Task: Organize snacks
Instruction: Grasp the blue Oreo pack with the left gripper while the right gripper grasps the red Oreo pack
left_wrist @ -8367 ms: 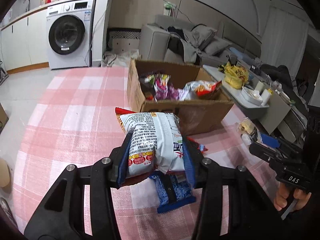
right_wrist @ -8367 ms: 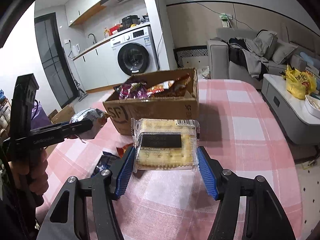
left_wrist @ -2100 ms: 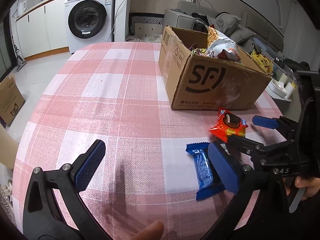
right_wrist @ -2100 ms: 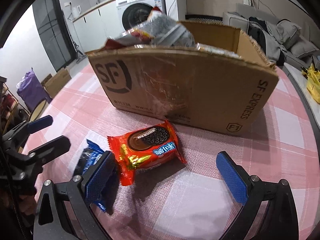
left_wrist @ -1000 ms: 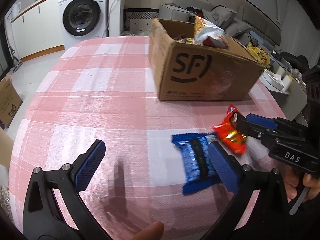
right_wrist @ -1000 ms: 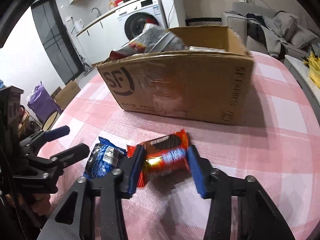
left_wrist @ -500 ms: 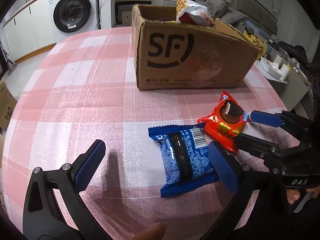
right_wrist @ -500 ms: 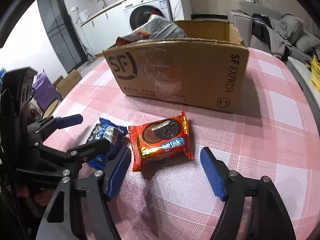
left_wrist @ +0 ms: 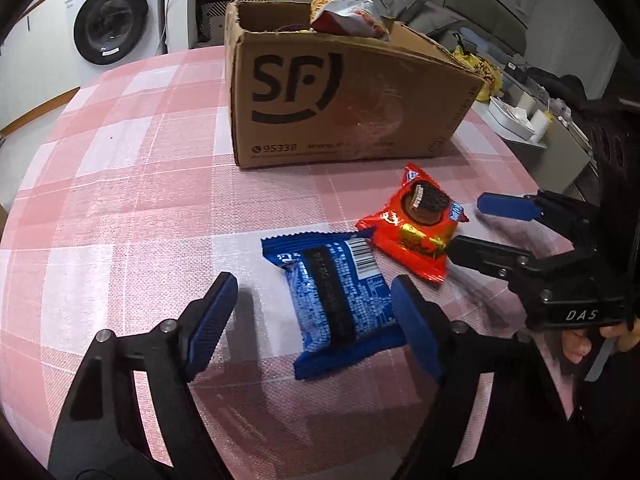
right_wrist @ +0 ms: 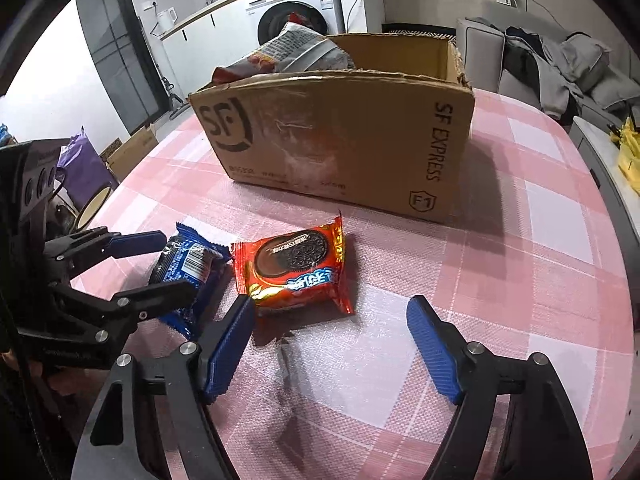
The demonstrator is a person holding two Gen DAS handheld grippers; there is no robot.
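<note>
A blue cookie packet (left_wrist: 336, 300) lies on the pink checked tablecloth, and my open left gripper (left_wrist: 316, 320) straddles it, one pad on each side, not touching. A red Oreo packet (right_wrist: 294, 272) lies just right of it; it also shows in the left wrist view (left_wrist: 416, 226). My open right gripper (right_wrist: 332, 344) sits just in front of the red packet, empty. The blue packet (right_wrist: 186, 268) and the left gripper (right_wrist: 160, 264) show in the right wrist view. The right gripper (left_wrist: 472, 224) shows in the left wrist view. The cardboard SF box (left_wrist: 344, 108) with snack bags stands behind.
The box (right_wrist: 340, 140) has a chip bag (right_wrist: 288, 52) sticking out of its top. A washing machine (left_wrist: 112, 28) and a sofa (right_wrist: 560, 64) stand beyond the round table. A side table (left_wrist: 532, 128) with clutter is at the right.
My left gripper has moved forward over the blue packet, its pads now on either side of it. My right gripper has come a little closer to the red packet and stays open.
</note>
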